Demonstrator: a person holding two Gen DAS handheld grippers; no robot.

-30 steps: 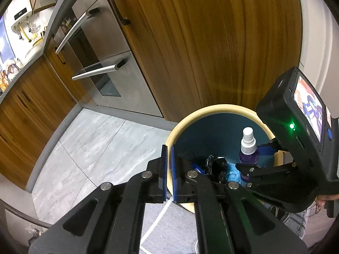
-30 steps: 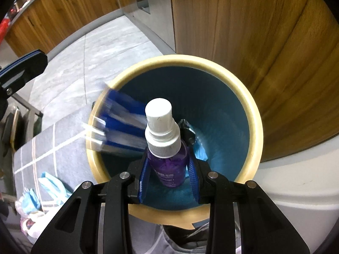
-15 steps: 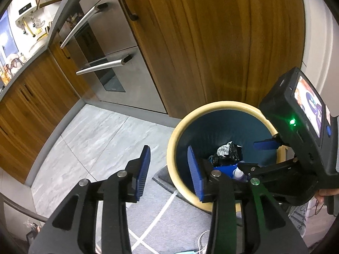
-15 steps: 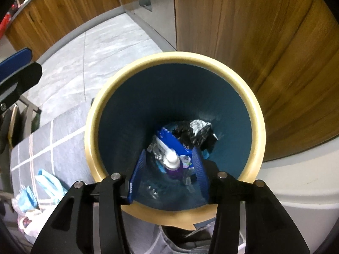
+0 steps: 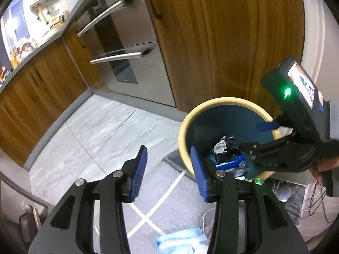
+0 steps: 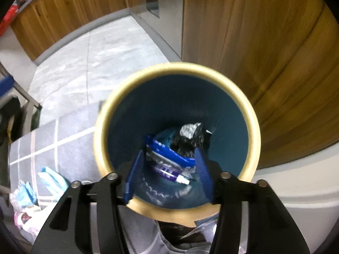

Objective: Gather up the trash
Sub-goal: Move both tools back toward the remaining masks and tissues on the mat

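A round bin (image 6: 252, 124) (image 5: 184, 124) with a cream rim and dark blue inside stands by a wooden cabinet. At its bottom lie a purple spray bottle (image 6: 169, 172), a blue and white wrapper (image 6: 171, 154) and a black crumpled bag (image 6: 190, 137) (image 5: 225, 146). My right gripper (image 6: 168, 173) (image 5: 257, 136) hangs over the bin, jaws opening, nothing between them. My left gripper (image 5: 169, 170) is just left of the bin rim over the grey rug, jaws opening and empty. A light blue face mask (image 5: 180, 241) lies on the rug below it.
Light blue masks and a pale bag (image 6: 31, 196) lie on the grey rug with white lines (image 6: 42, 144). An oven with steel handles (image 5: 120, 55) and wooden cabinets (image 5: 211, 42) stand behind. A hand (image 5: 322, 166) holds the right gripper. Cables (image 5: 313, 203) trail at the right.
The right gripper let go of the purple spray bottle, which fell into the bin. The left gripper went from shut to open and drew back left from the bin. A blue wrapper also landed inside.
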